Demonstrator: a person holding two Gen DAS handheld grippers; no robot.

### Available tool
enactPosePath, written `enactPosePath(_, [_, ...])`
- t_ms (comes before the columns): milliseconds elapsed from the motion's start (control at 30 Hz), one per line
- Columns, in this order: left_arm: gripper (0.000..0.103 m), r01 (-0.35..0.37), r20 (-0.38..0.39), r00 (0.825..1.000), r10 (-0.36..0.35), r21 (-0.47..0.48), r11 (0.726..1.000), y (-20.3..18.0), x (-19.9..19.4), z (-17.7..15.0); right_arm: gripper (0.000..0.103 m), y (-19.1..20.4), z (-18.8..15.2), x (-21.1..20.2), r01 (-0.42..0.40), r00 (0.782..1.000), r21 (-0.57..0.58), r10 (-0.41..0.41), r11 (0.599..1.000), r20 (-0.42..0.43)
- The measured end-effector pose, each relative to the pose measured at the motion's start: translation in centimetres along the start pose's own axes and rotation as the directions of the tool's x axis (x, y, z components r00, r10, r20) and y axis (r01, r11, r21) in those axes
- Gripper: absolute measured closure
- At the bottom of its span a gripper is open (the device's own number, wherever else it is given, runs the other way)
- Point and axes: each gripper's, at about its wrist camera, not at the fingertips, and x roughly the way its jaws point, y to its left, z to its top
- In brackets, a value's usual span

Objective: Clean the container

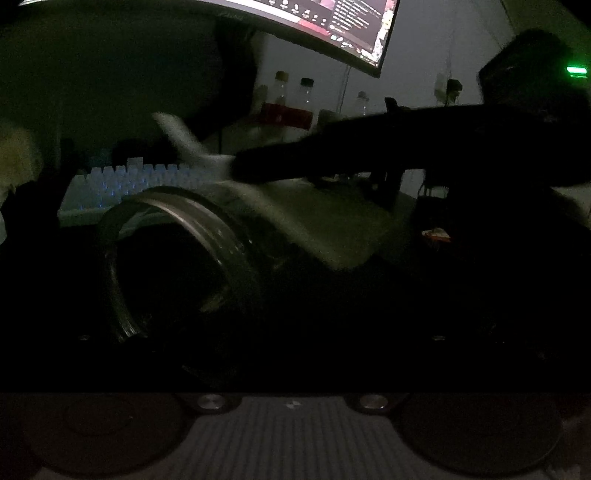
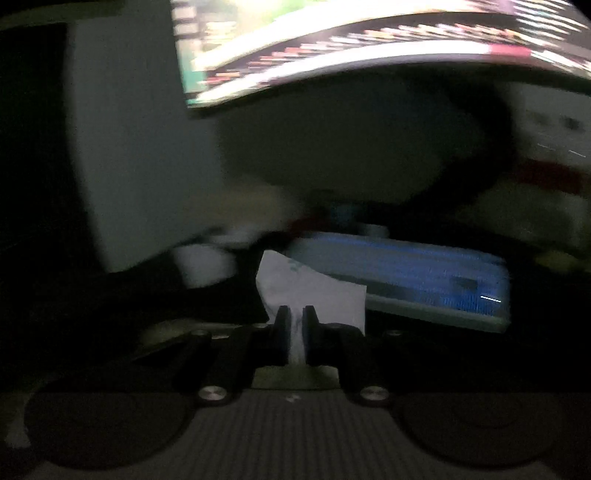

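Note:
The scene is very dark. A clear glass jar (image 1: 177, 258) lies on its side close in front of my left gripper, its round mouth toward the left; my left fingers are lost in the dark around it, so the hold cannot be made out. My right gripper (image 2: 294, 321) is shut on a white tissue (image 2: 310, 291). In the left wrist view the right gripper (image 1: 236, 168) comes in from the right above the jar, with the blurred tissue (image 1: 184, 136) at its tip.
A backlit keyboard (image 1: 122, 184) lies behind the jar; it also shows in the right wrist view (image 2: 424, 280). A lit monitor (image 1: 332, 22) hangs above. Several bottles (image 1: 291, 103) stand at the back. A white cup (image 2: 205, 267) is left of the tissue.

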Motion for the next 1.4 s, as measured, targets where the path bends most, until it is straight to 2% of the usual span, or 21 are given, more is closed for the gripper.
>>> enactPosePath(67, [0.001, -0.005, -0.003, 1.000, 0.005, 0.002, 1.000, 0.0, 0.1, 0.0, 0.093, 1.4, -0.1, -0.1, -0.067, 0.998, -0.036, 0.067, 0.997, -0.004])
enactPosePath(133, [0.001, -0.009, -0.006, 1.000, 0.009, 0.006, 1.000, -0.1, 0.0, 0.0, 0.093, 1.1, -0.2, 0.0, -0.053, 0.999, -0.037, 0.053, 0.998, -0.004])
enactPosePath(267, [0.002, -0.022, -0.008, 1.000, 0.022, -0.005, 1.000, 0.2, 0.3, 0.2, 0.093, -2.6, -0.6, 0.5, 0.136, 0.991, 0.061, -0.136, 0.989, 0.009])
enactPosePath(300, [0.002, -0.019, -0.009, 1.000, 0.019, -0.002, 1.000, 0.2, 0.4, 0.2, 0.093, -3.3, -0.5, 0.6, 0.158, 0.987, 0.095, -0.159, 0.983, 0.002])
enactPosePath(367, [0.002, -0.017, -0.010, 1.000, 0.017, 0.004, 1.000, 0.3, 0.6, 0.3, 0.093, -2.6, -0.4, 1.0, 0.137, 0.990, 0.083, -0.138, 0.987, 0.004])
enactPosePath(433, [0.002, -0.019, -0.012, 1.000, 0.019, 0.001, 1.000, 0.4, 0.6, 0.4, 0.093, -0.5, -0.5, 1.1, 0.038, 0.999, 0.017, -0.038, 0.999, 0.013])
enactPosePath(500, [0.003, -0.021, -0.015, 1.000, 0.021, -0.001, 1.000, 0.4, 0.6, 0.5, 0.093, 1.4, -0.4, 1.3, -0.059, 0.998, -0.046, 0.060, 0.997, 0.010])
enactPosePath(567, [0.006, -0.027, -0.019, 0.999, 0.027, 0.002, 1.000, 0.3, 0.5, 0.5, 0.093, 1.3, -0.3, 1.4, -0.076, 0.997, -0.052, 0.076, 0.996, 0.003])
enactPosePath(633, [0.009, -0.032, -0.021, 0.999, 0.032, -0.002, 0.999, 0.4, 0.4, 0.6, 0.093, -0.4, -0.3, 1.5, -0.031, 0.999, -0.013, 0.031, 0.999, 0.009])
enactPosePath(667, [0.018, -0.039, -0.019, 0.999, 0.039, -0.004, 0.999, 0.4, 0.4, 0.7, 0.093, -1.4, -0.4, 1.5, 0.024, 1.000, -0.001, -0.024, 1.000, 0.011])
enactPosePath(733, [0.050, -0.086, -0.009, 0.996, 0.086, -0.010, 0.996, 0.5, 0.3, 0.8, 0.093, -3.7, -0.4, 1.6, 0.155, 0.988, 0.027, -0.155, 0.988, 0.006])
enactPosePath(767, [0.075, -0.110, -0.002, 0.994, 0.110, -0.017, 0.994, 0.7, 0.3, 0.8, 0.095, -4.9, -0.4, 1.4, 0.192, 0.981, 0.069, -0.192, 0.979, -0.010])
enactPosePath(867, [0.090, -0.068, 0.057, 0.996, 0.070, -0.043, 0.997, 0.8, -0.1, 0.5, 0.095, -6.3, -0.6, -0.8, 0.171, 0.984, 0.126, -0.176, 0.977, 0.030])
enactPosePath(900, [0.093, -0.056, 0.073, 0.996, 0.059, -0.043, 0.998, 0.7, -0.2, 0.6, 0.095, -6.3, -0.6, -1.4, 0.163, 0.985, 0.125, -0.169, 0.979, 0.045])
enactPosePath(1000, [0.099, 0.044, 0.136, 0.990, -0.028, -0.115, 0.992, 1.0, -1.1, 1.0, 0.095, -5.7, -0.6, -2.5, 0.129, 0.988, 0.125, -0.137, 0.984, 0.063])
enactPosePath(1100, [0.098, 0.165, 0.159, 0.978, -0.134, -0.196, 0.967, 2.0, -2.3, 1.7, 0.094, -5.4, -0.8, -3.2, 0.067, 0.995, 0.150, -0.077, 0.986, 0.061])
enactPosePath(1233, [0.094, 0.134, 0.148, 0.983, -0.110, -0.166, 0.977, 2.1, -2.5, 1.5, 0.094, -4.3, -0.7, -3.2, 0.010, 0.998, 0.134, -0.018, 0.991, 0.053])
enactPosePath(1267, [0.084, 0.122, 0.144, 0.985, -0.100, -0.153, 0.981, 2.0, -2.5, 1.3, 0.094, -4.0, -0.8, -3.0, 0.002, 0.999, 0.129, -0.008, 0.992, 0.047])
enactPosePath(1300, [0.065, 0.101, 0.134, 0.987, -0.084, -0.128, 0.987, 1.8, -2.4, 1.1, 0.094, -3.8, -0.9, -2.5, -0.002, 0.999, 0.121, -0.003, 0.993, 0.035])
enactPosePath(1333, [0.057, 0.079, 0.124, 0.990, -0.066, -0.100, 0.992, 1.5, -2.4, 0.9, 0.094, -3.5, -1.0, -2.0, -0.004, 1.000, 0.110, 0.002, 0.994, 0.021])
enactPosePath(1400, [0.054, 0.037, 0.098, 0.995, -0.032, -0.052, 0.998, 1.1, -1.8, 0.5, 0.094, -2.9, -1.1, -1.0, 0.012, 1.000, 0.083, -0.014, 0.996, 0.021])
